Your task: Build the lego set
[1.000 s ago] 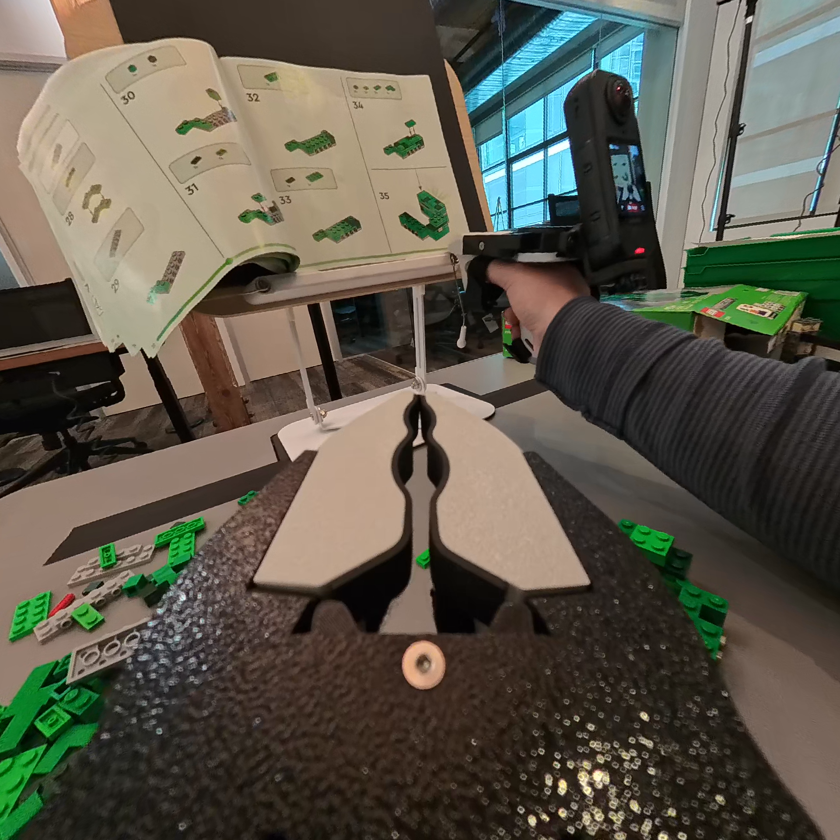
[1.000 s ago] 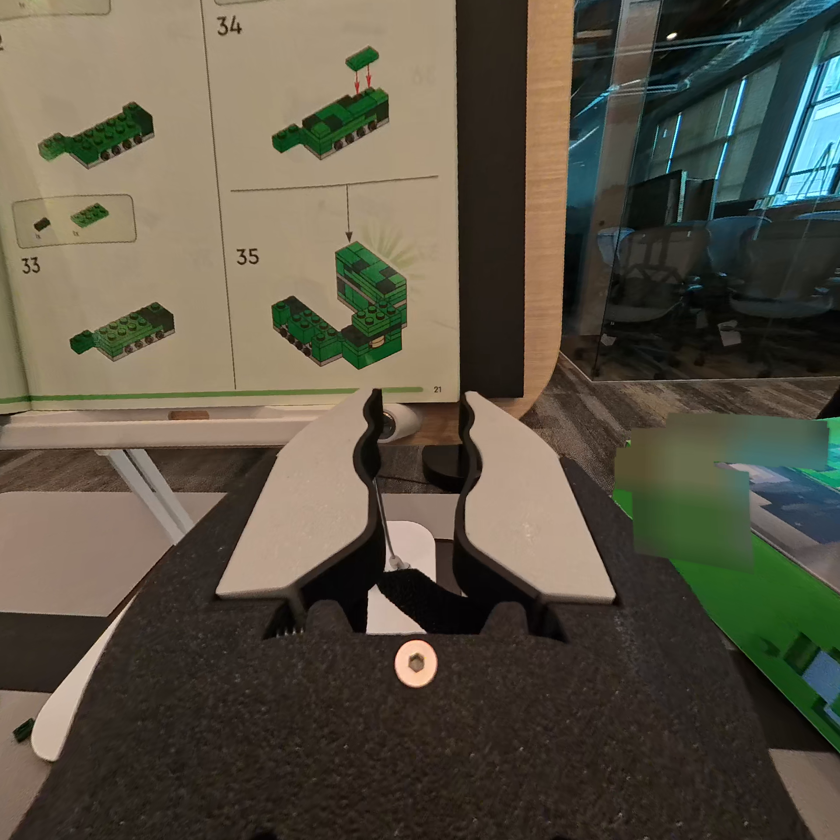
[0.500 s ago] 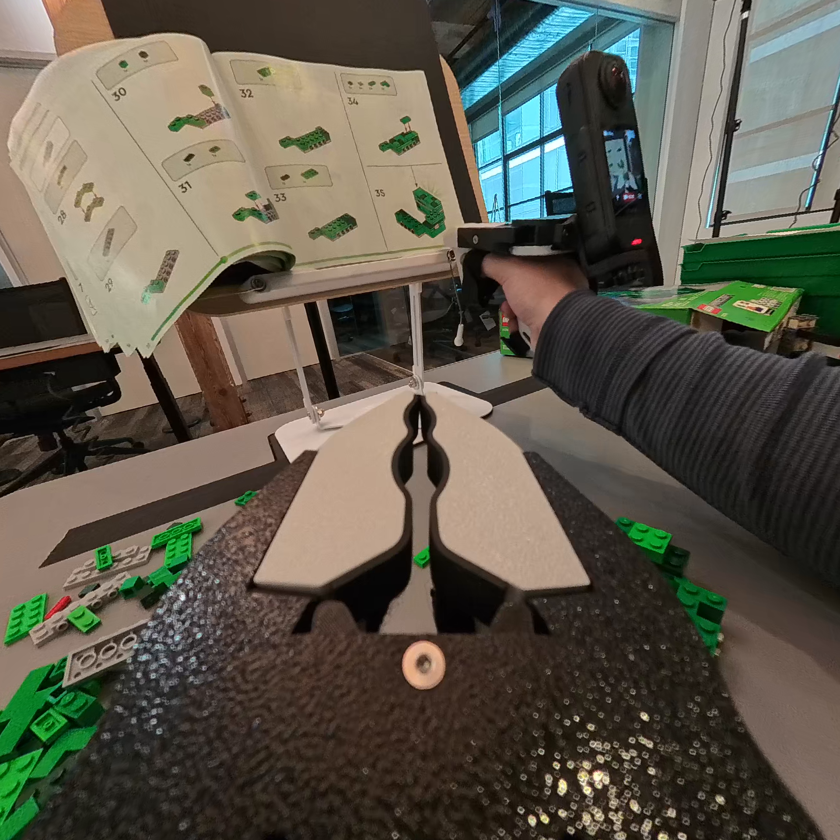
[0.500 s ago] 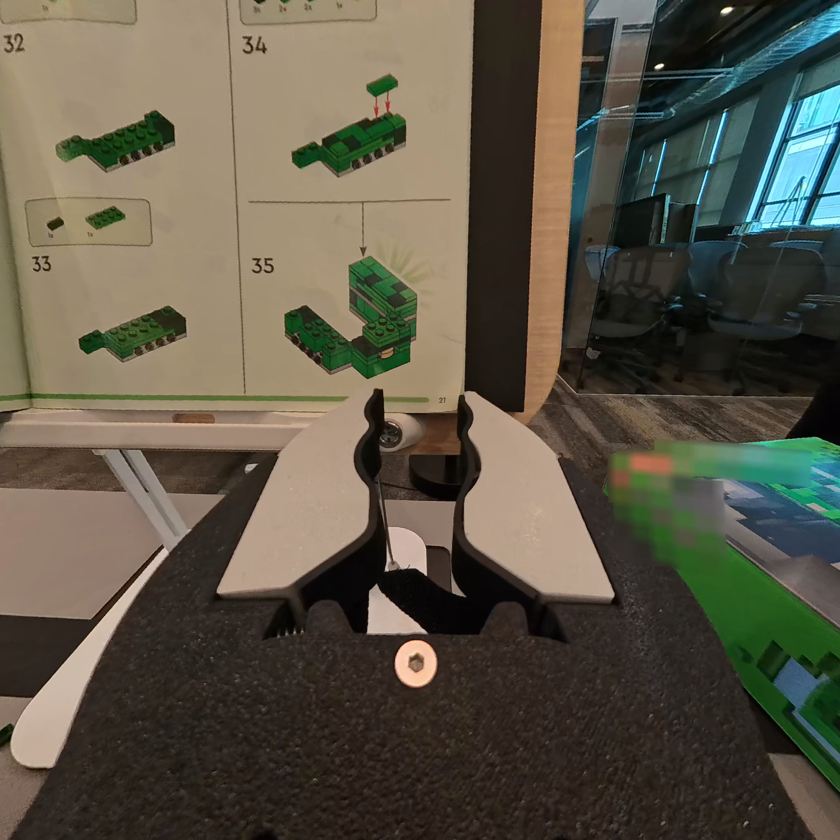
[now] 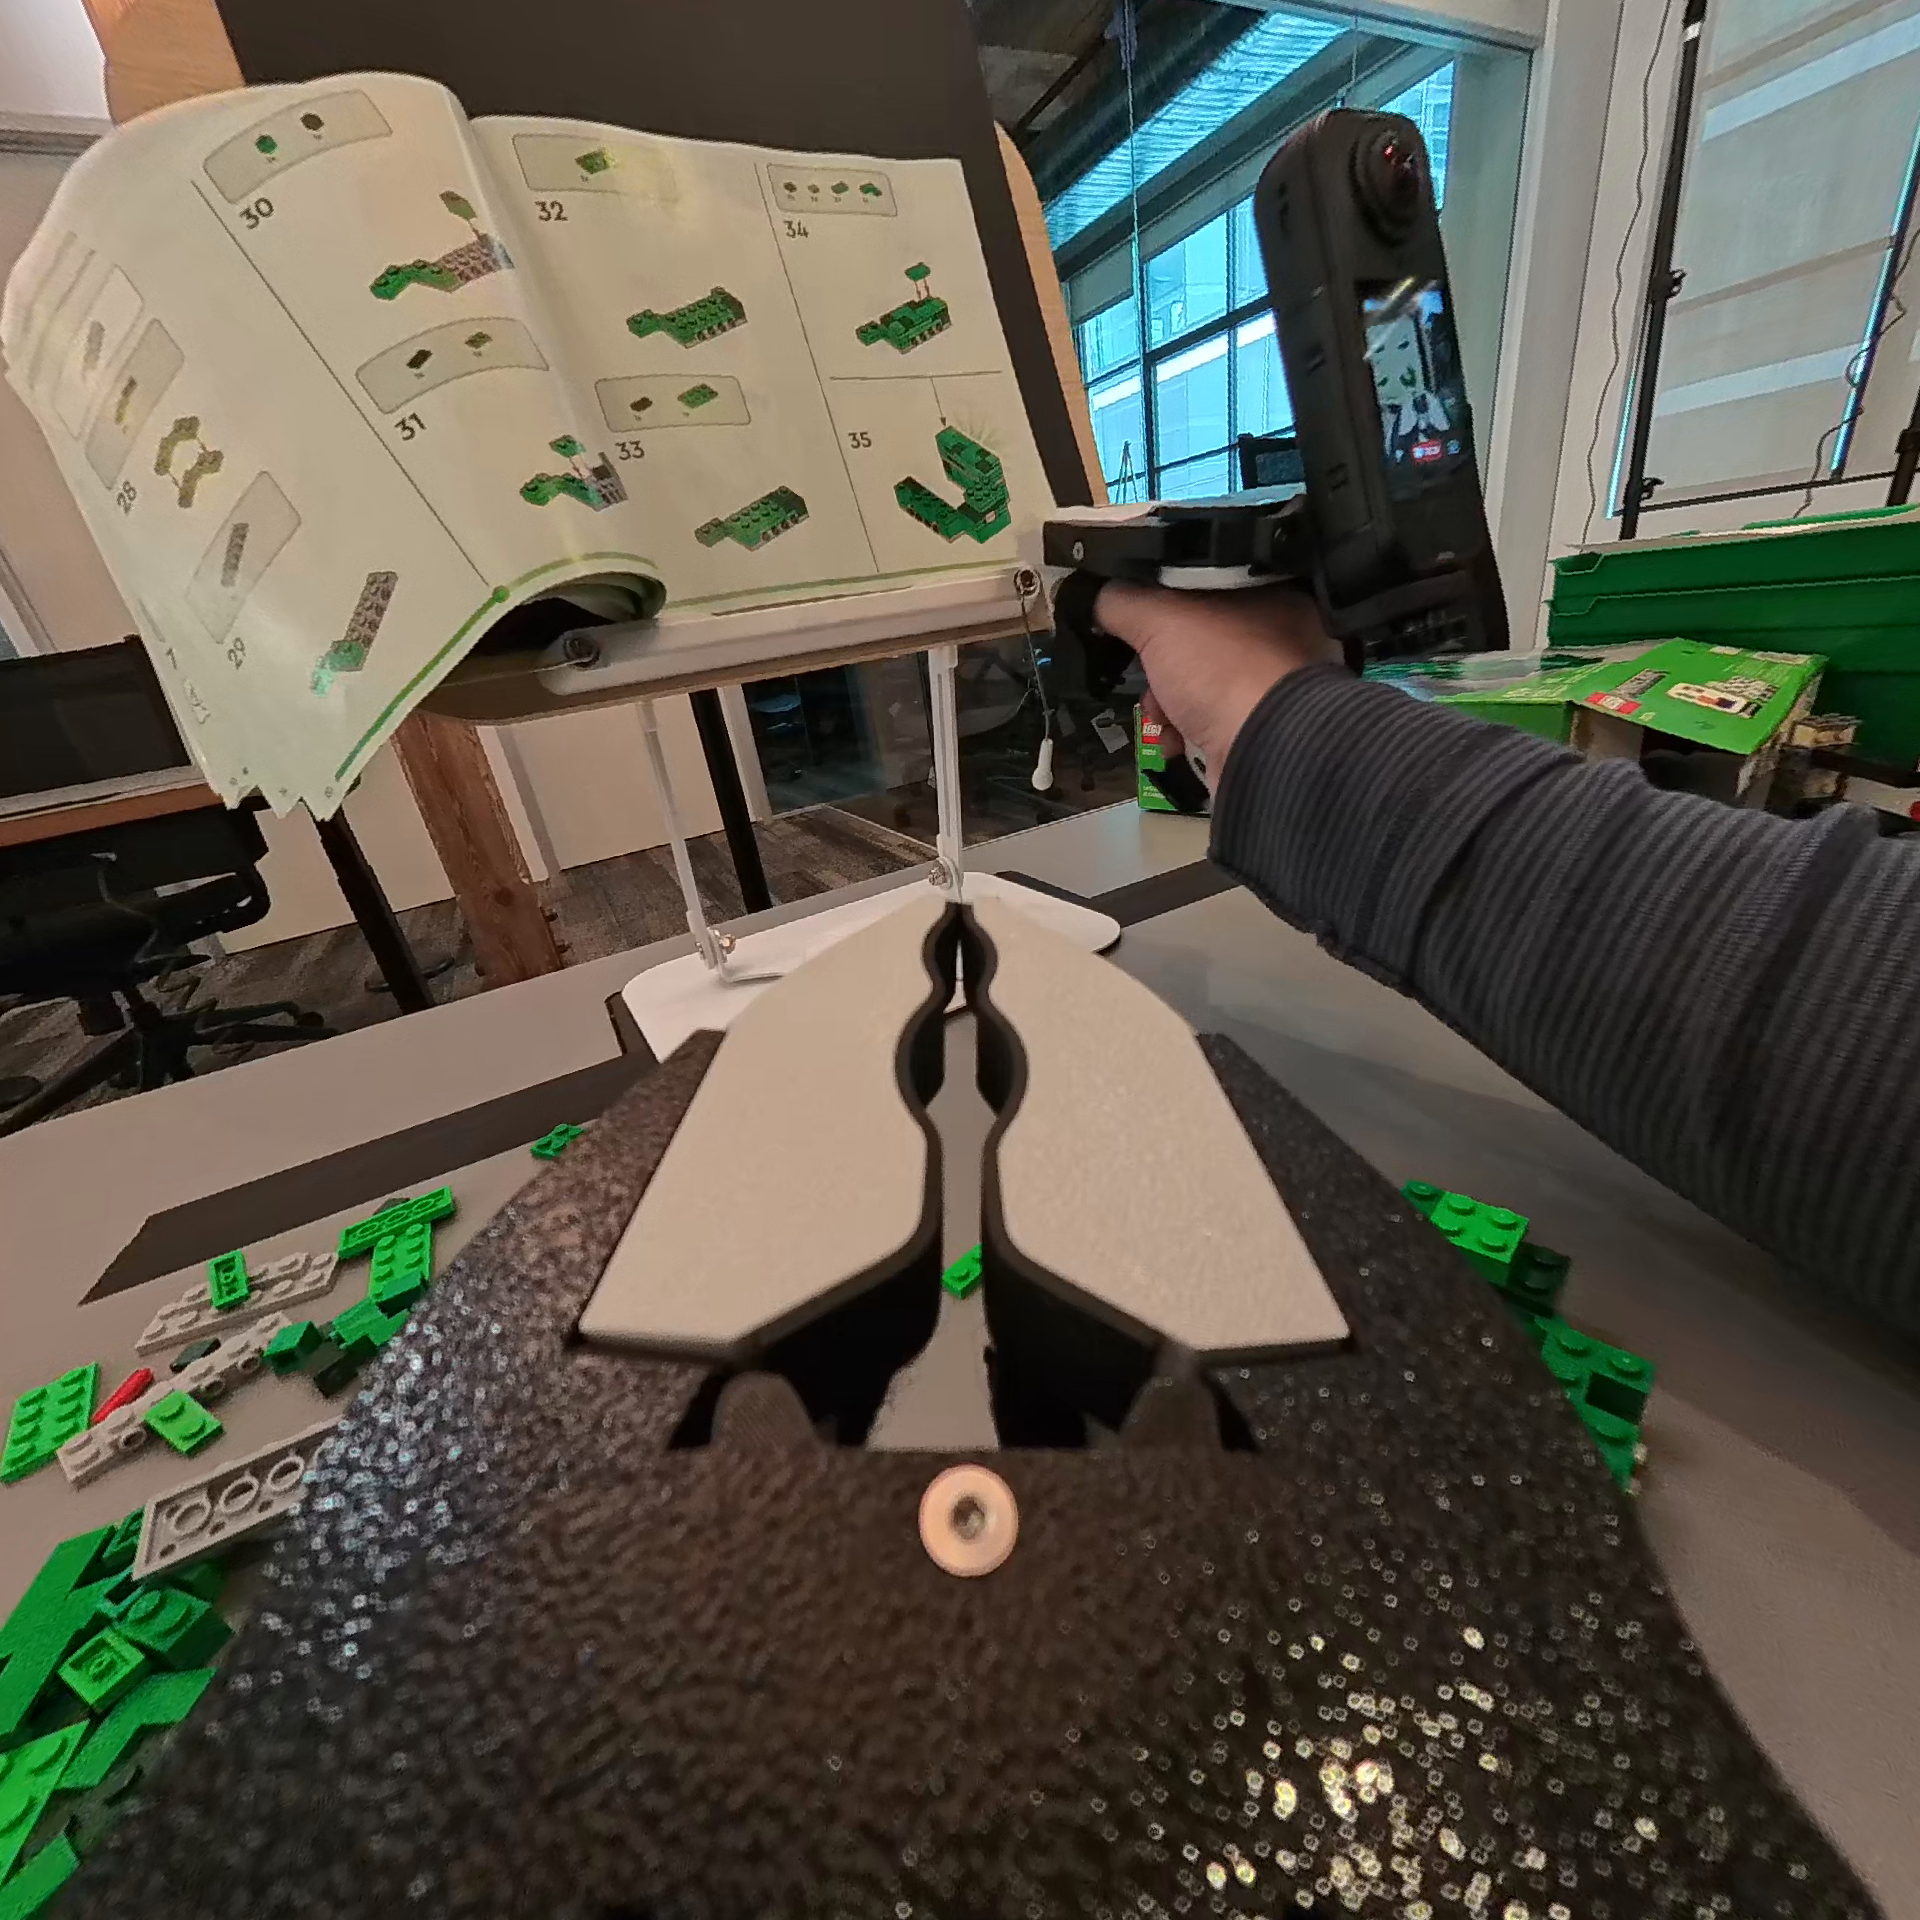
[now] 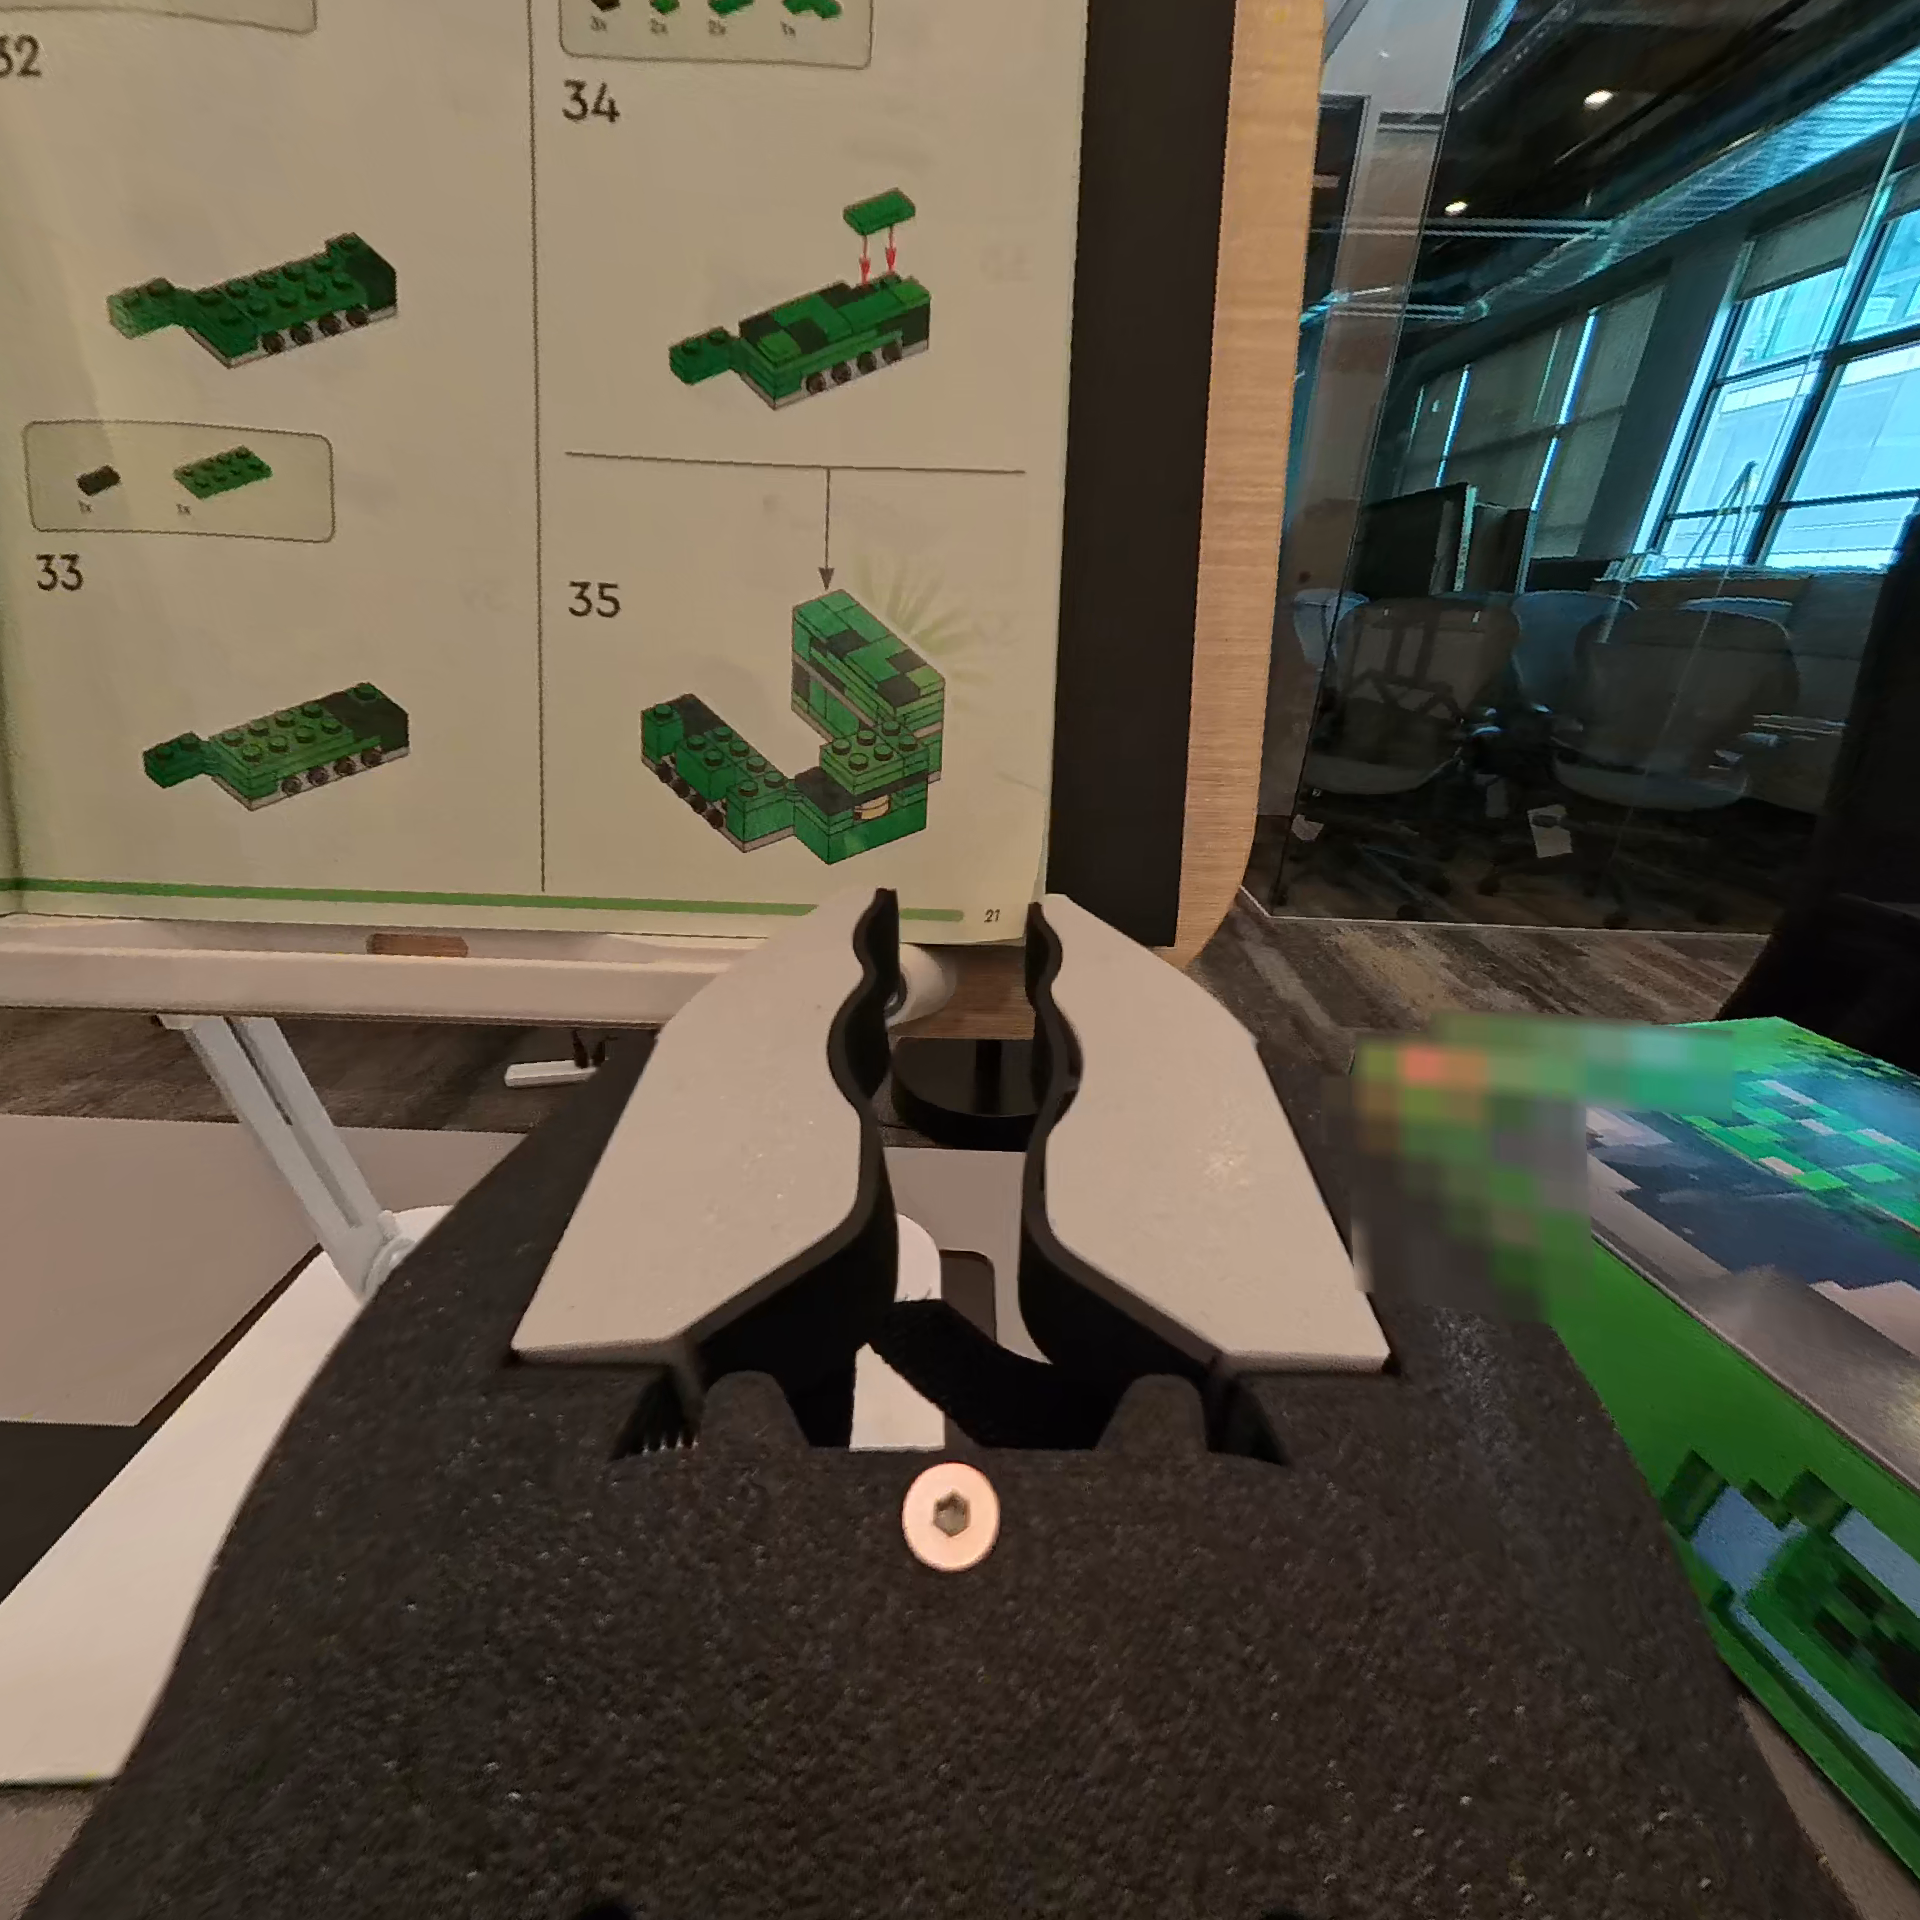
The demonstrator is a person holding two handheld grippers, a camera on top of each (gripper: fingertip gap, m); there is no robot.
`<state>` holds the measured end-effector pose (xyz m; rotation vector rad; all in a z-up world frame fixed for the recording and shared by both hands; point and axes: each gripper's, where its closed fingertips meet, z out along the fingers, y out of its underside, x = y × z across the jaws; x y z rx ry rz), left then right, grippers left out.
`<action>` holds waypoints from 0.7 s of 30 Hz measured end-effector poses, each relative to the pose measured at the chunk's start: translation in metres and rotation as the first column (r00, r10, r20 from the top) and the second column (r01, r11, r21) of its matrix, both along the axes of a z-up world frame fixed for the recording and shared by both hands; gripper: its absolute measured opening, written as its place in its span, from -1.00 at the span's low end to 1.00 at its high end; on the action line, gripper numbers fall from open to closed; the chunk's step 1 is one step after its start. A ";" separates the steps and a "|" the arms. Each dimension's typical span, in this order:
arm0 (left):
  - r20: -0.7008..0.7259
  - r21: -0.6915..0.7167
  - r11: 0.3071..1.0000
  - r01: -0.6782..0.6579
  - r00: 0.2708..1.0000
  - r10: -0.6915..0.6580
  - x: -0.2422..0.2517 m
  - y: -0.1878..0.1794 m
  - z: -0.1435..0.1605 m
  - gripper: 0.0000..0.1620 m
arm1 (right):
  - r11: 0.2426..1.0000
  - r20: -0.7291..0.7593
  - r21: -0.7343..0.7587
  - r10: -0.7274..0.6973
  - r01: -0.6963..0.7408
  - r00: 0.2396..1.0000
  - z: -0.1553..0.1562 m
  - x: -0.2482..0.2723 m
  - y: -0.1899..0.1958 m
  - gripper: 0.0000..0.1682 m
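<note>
bricks (image 5: pixel 62 1662) cut at left edge | box (image 6: pixel 1766 1403) partly mosaicked | booklet (image 6: pixel 416 520) cropped, seemingly

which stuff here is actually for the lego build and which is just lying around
For the build:
- loose green and grey bricks
- green bricks on the other side
- open instruction booklet on its white stand

Just lying about:
- green set box
- stacked green bins
- office chairs behind glass

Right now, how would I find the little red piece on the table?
Start at the instruction booklet on its white stand, then look down-left to the loose bricks on the grey table. The red piece lies among grey plates and green bricks, the only red one there.
</note>
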<state>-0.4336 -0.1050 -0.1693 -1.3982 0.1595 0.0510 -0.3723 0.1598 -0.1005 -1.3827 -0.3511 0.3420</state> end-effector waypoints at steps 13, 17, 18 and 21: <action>0.005 -0.001 1.000 0.005 1.000 -0.005 0.001 0.000 0.000 -1.00 | 0.998 0.019 0.033 -0.045 0.044 0.999 0.003 0.006 -0.001 -0.93; 0.004 -0.001 1.000 0.007 1.000 -0.007 0.001 0.000 0.000 -1.00 | 0.999 0.001 0.008 -0.042 0.042 0.999 0.000 0.008 0.002 -0.93; 0.004 -0.001 1.000 0.007 1.000 -0.007 0.001 0.000 0.000 -1.00 | 0.999 0.000 0.002 -0.042 0.042 0.999 -0.001 0.008 0.003 -0.93; 0.003 -0.002 1.000 0.007 1.000 -0.007 0.001 0.000 0.000 -1.00 | 0.999 0.002 -0.012 -0.042 0.042 0.999 -0.004 0.008 0.004 -0.93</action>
